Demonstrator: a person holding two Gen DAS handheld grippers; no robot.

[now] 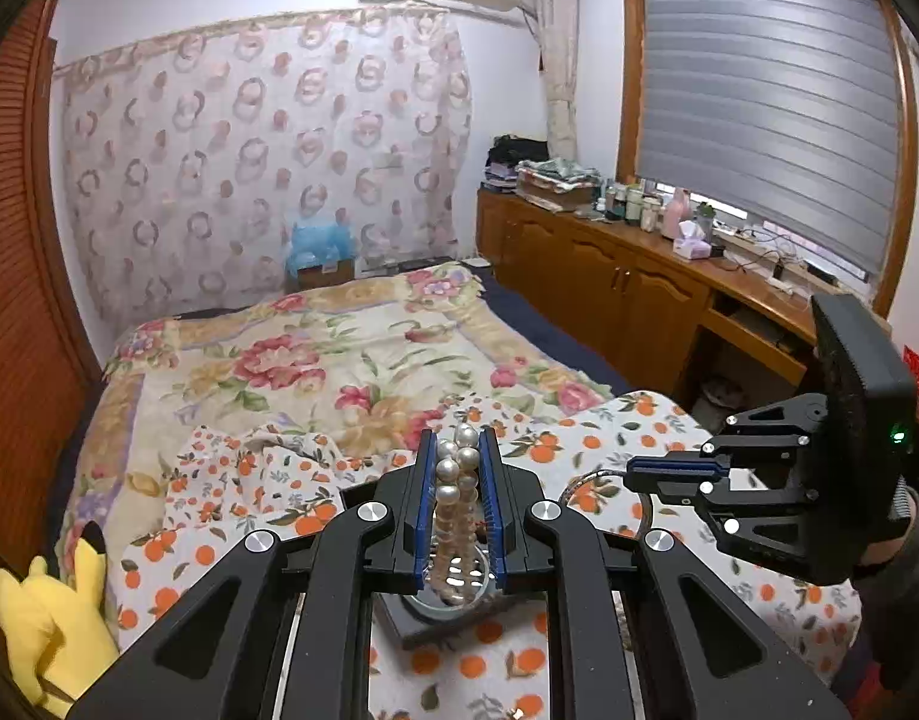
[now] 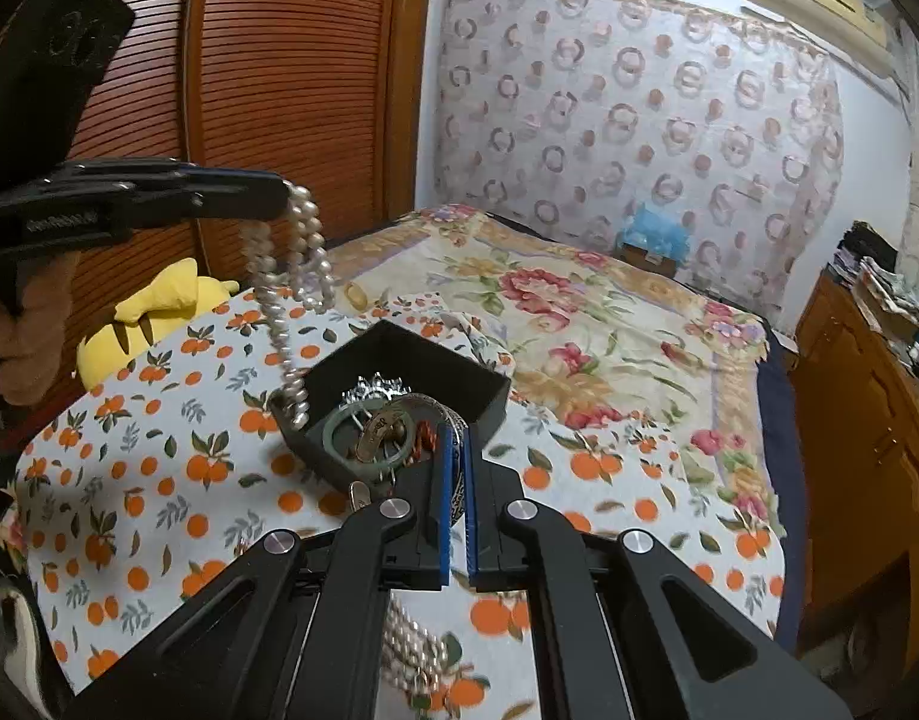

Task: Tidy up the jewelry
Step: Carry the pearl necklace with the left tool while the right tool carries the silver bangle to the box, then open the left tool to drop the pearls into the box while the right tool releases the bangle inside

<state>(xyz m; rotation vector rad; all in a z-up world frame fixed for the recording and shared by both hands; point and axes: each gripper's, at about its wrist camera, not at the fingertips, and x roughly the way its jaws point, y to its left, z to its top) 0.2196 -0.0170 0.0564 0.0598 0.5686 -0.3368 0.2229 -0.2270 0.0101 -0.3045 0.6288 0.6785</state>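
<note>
My left gripper (image 1: 458,450) is shut on a white pearl necklace (image 1: 456,480). In the right wrist view the left gripper (image 2: 279,195) holds the pearl necklace (image 2: 297,276) up, and its lower end hangs into the black jewelry box (image 2: 483,402). The box holds a green jade bangle (image 2: 339,426), a silver ornament (image 2: 375,387) and other pieces. My right gripper (image 2: 456,438) is shut on a silver patterned bangle (image 2: 456,480) at the box's near edge. It shows shut in the left wrist view (image 1: 630,471). A second string of pearls (image 2: 411,648) lies under it.
The box stands on an orange-print cloth (image 2: 159,480) on a table beside a bed with a floral blanket (image 2: 579,300). A yellow plush toy (image 2: 153,312) lies at the left. A wooden cabinet (image 1: 609,288) with bottles runs along the window.
</note>
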